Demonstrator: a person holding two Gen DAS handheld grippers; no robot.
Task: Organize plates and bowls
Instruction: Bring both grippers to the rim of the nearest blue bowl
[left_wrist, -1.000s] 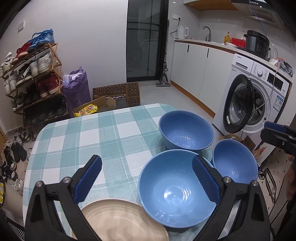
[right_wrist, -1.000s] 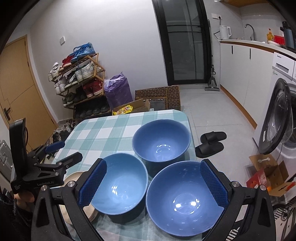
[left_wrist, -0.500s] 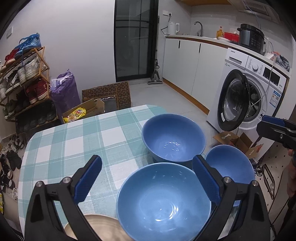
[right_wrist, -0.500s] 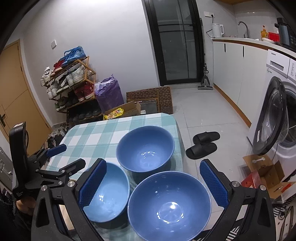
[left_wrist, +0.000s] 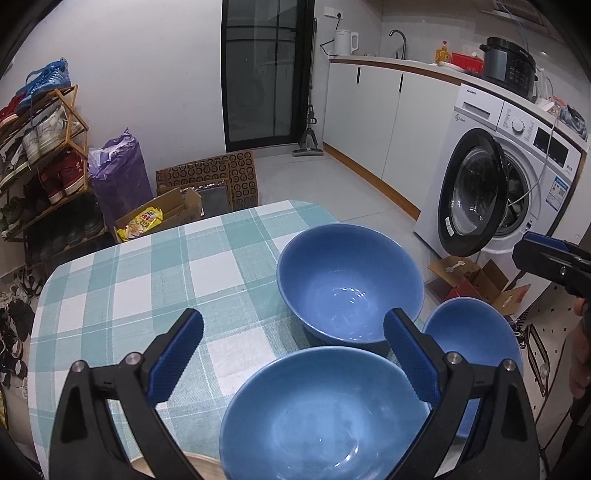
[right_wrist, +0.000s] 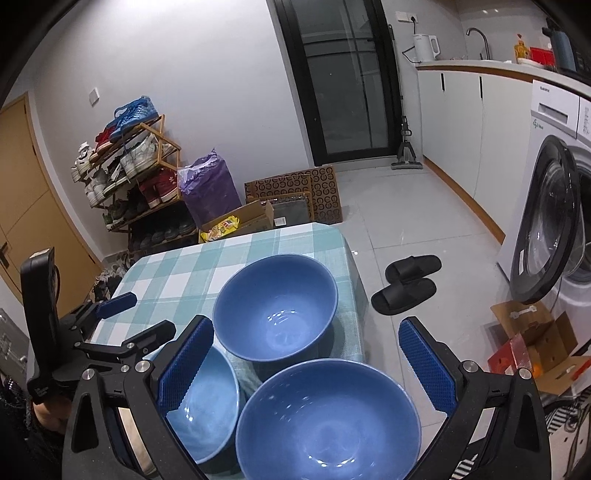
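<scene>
Both grippers gape wide, empty. The left gripper hangs over the near-left bowl; the right gripper over the near-right bowl on the table.

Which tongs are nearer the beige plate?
Left. The left tongs hang just above the beige plate; the right tongs sit farther off, over the blue bowls.

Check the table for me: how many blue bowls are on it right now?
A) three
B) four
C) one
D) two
A: the right wrist view shows three, a far bowl, a near-left bowl and a near-right bowl, all upright on the checked tablecloth.
</scene>
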